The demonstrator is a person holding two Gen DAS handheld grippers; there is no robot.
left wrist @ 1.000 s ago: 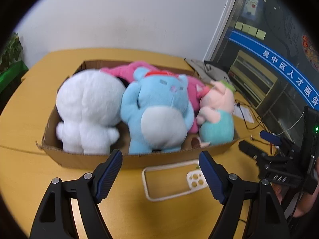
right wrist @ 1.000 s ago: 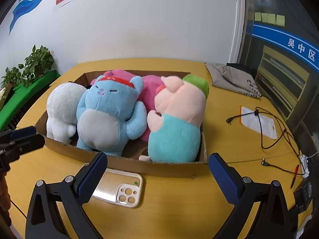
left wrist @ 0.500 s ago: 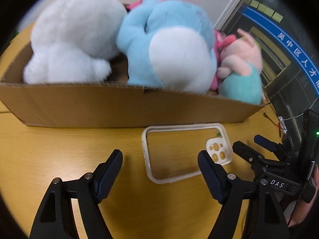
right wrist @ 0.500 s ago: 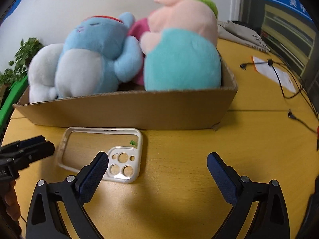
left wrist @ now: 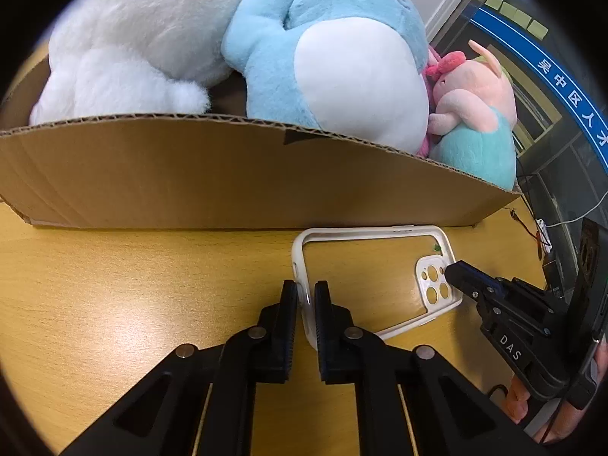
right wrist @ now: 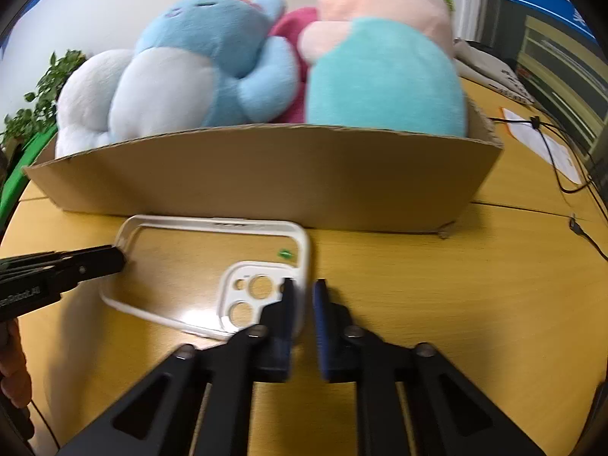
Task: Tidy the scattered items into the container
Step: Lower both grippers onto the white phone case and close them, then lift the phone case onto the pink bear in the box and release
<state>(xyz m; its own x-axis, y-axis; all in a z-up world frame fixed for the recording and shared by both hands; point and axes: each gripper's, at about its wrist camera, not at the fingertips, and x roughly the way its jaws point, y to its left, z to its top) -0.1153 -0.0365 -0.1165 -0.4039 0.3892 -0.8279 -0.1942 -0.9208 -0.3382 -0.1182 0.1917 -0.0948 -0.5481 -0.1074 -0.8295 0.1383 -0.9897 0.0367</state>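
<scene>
Case point(left wrist: 374, 277): on counter point(left wrist: 114, 285), just before box point(left wrist: 212, 174).
Left gripper point(left wrist: 306, 296): jaws just clamped on case's end rim.
Right gripper point(right wrist: 304, 296): same, camera end.
Next: lift into box.

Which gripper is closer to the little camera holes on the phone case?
Right. The right gripper pinches the phone case rim beside the camera holes; the left gripper pinches the opposite end.

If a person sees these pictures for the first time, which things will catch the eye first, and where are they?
First come the big soft toys filling the cardboard box at the back of the table: a white plush, a blue plush and a pink and teal pig. In front of the box lies a clear phone case, with the left gripper and right gripper each shut on one end rim.
</scene>
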